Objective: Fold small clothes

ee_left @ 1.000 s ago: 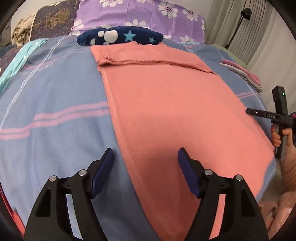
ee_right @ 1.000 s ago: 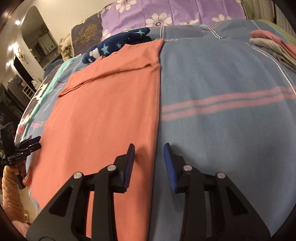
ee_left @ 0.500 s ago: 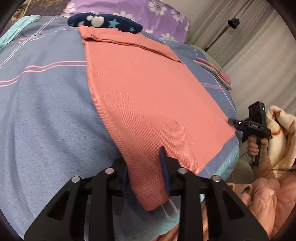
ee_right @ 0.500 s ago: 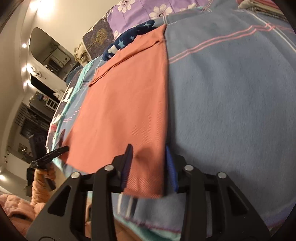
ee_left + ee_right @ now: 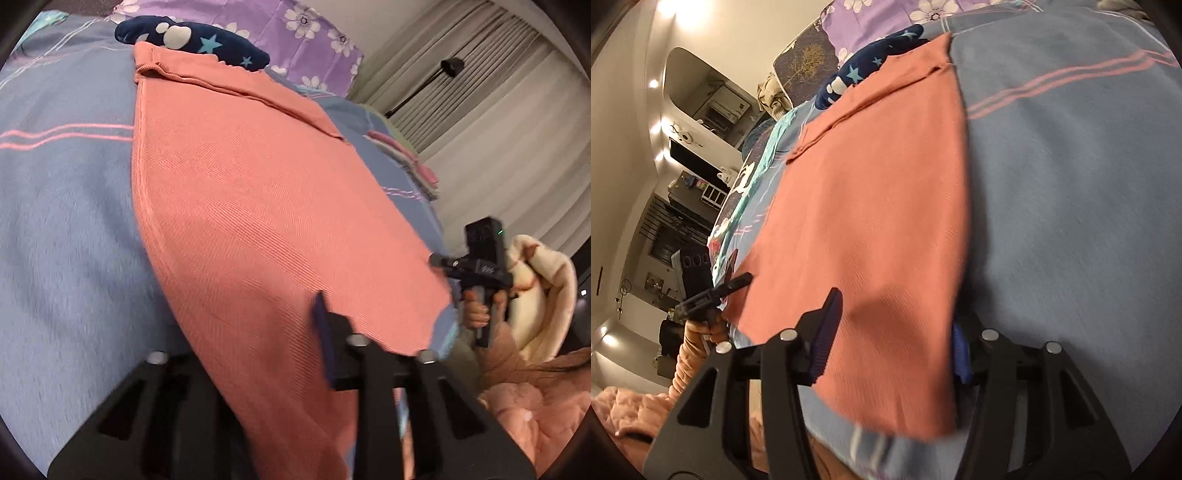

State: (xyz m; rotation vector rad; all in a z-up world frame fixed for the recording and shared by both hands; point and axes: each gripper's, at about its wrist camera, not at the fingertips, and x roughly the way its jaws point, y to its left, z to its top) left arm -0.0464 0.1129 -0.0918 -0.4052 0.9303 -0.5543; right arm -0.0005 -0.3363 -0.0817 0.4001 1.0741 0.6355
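A salmon-pink cloth (image 5: 251, 206) lies flat on the blue striped bedspread (image 5: 59, 221); it also shows in the right wrist view (image 5: 879, 206). My left gripper (image 5: 258, 332) straddles its near left corner, with the cloth lying between the fingers and hiding the left finger. My right gripper (image 5: 894, 332) straddles the near right corner, with cloth between its blue pads (image 5: 827, 328). The jaws of both stand apart around the fabric, and a firm grip cannot be made out. Each gripper shows in the other's view, the right one (image 5: 439, 262) and the left one (image 5: 738, 280).
A navy star-print garment (image 5: 192, 40) lies at the cloth's far end, against a purple floral pillow (image 5: 295, 33). A stack of folded clothes (image 5: 406, 162) sits at the bed's right side. Curtains (image 5: 498, 92) hang to the right. The bed edge is just below the grippers.
Both grippers dropped to the cloth's near edge, slid onto its two corners and narrowed around them. The near edge now lifts slightly off the bedspread.
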